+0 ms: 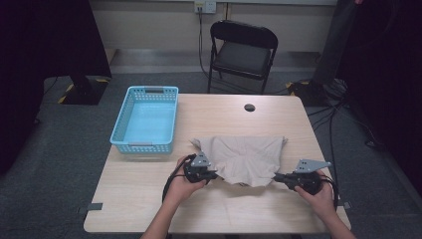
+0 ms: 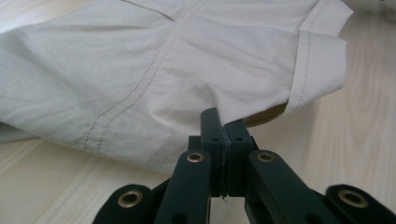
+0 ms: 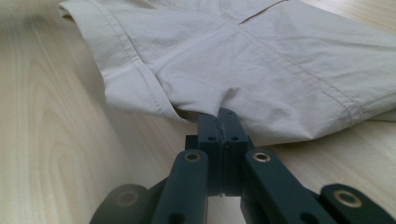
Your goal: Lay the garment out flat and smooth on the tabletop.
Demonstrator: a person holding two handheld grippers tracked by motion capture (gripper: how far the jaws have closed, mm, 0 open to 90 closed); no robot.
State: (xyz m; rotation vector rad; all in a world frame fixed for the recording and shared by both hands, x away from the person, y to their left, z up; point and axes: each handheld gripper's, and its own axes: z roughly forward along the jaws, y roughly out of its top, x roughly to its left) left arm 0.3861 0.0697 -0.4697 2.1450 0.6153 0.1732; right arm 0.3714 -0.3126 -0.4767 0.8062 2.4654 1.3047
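Observation:
A beige garment (image 1: 244, 154) with stitched seams and folded hems lies crumpled on the wooden table (image 1: 234, 211). My left gripper (image 1: 215, 175) is at the cloth's near left edge. In the left gripper view the jaws (image 2: 223, 122) are pressed together with a fold of the fabric (image 2: 163, 70) pinched between them. My right gripper (image 1: 276, 177) is at the near right edge. Its jaws (image 3: 221, 116) are likewise shut on a pinch of the cloth (image 3: 261, 60) beside a hem. Both pinched spots pull the fabric into small peaks, and a hand holds each gripper.
A light blue plastic basket (image 1: 144, 145) stands empty at the table's far left. A round black grommet (image 1: 249, 107) sits near the far edge. Behind the table is a black folding chair (image 1: 242, 52). Bare tabletop lies in front of the garment.

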